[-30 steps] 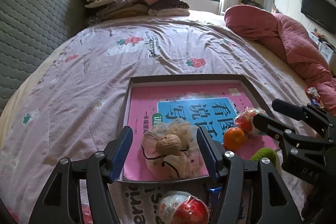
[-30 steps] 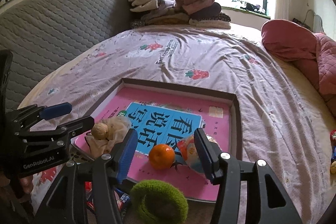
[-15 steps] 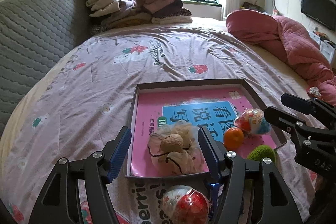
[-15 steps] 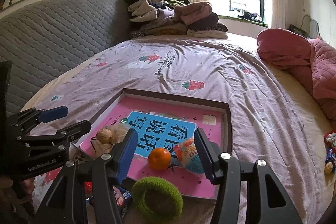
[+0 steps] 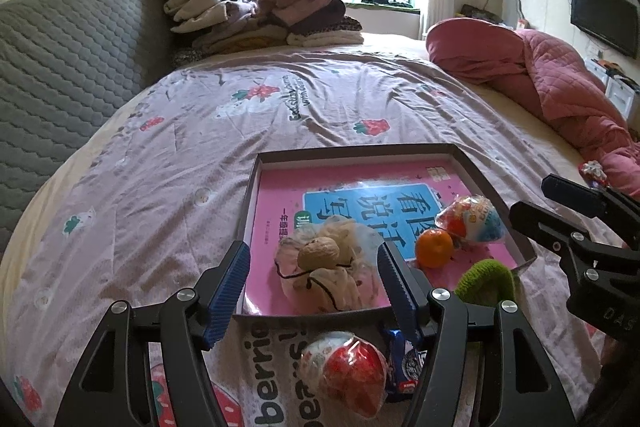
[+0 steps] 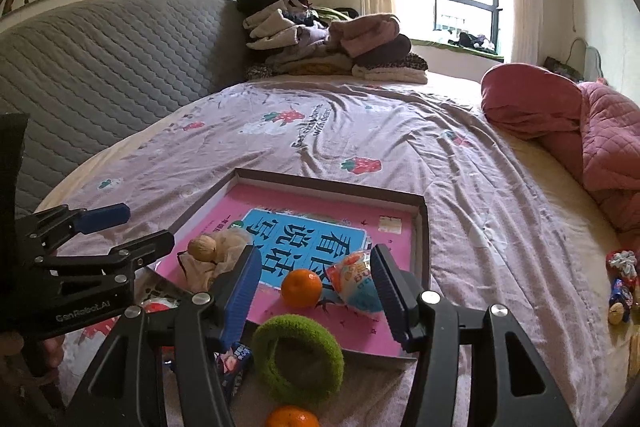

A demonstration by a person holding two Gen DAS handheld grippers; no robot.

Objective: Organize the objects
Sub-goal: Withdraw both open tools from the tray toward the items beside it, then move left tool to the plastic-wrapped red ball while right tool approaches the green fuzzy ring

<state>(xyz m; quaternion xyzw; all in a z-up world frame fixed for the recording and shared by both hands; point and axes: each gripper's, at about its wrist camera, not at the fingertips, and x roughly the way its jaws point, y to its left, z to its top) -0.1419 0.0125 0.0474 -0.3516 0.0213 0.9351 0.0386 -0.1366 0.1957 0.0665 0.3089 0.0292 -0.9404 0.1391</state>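
So: 2 tangerines [image 6: 301, 287], 1 walnut [image 5: 318, 254], 1 tray [image 5: 360, 149], 1 green ring [image 6: 298, 358].

left tool [image 5: 312, 283]: black frame | blue ribbed pads | silver screws | right tool [image 6: 314, 291]: same

Both wrist cameras low over bed's near edge, angled down toward headboard; shared: shallow box [image 5: 362, 149] [image 6: 328, 183], left view nearer its left corner.
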